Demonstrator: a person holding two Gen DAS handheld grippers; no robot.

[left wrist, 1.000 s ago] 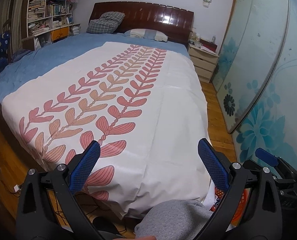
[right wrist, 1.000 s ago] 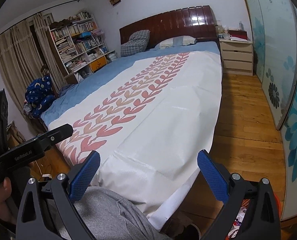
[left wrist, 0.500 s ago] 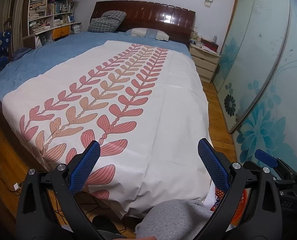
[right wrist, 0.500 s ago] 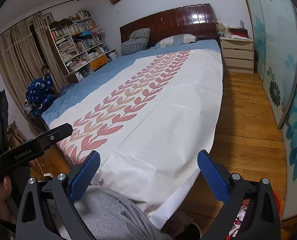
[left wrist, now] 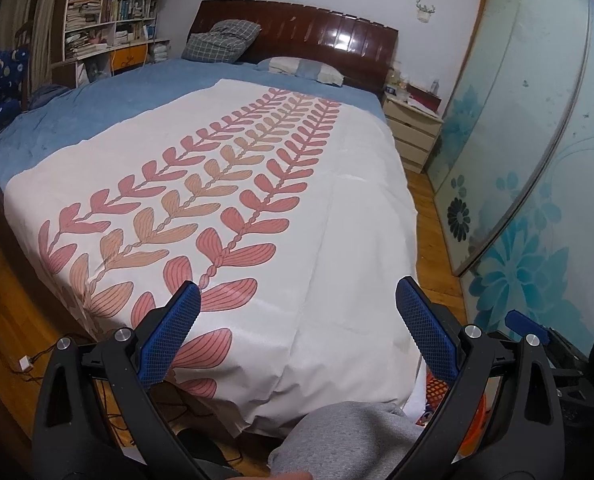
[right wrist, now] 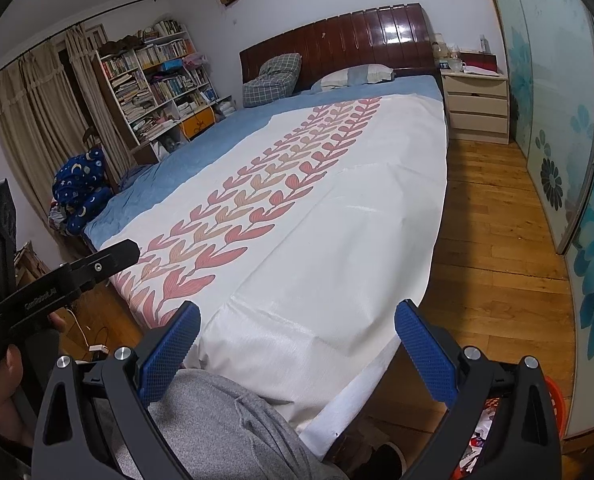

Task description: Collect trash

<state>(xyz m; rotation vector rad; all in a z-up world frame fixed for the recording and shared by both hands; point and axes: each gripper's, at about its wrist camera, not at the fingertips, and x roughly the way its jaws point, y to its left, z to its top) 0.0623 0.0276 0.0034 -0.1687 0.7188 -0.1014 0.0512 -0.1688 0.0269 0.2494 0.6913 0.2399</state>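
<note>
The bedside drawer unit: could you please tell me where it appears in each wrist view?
Left wrist view: the bedside drawer unit is right of centre, upper half.
Right wrist view: the unit is upper right.
Shared landmark: the dark wooden headboard just left of it.

A home bedroom is showing here: a wide bed point(left wrist: 233, 184) with pillows point(right wrist: 353, 75), a crammed bookshelf point(right wrist: 153, 80), a nightstand point(right wrist: 477, 106) sitting beside the headboard point(left wrist: 297, 36).
</note>
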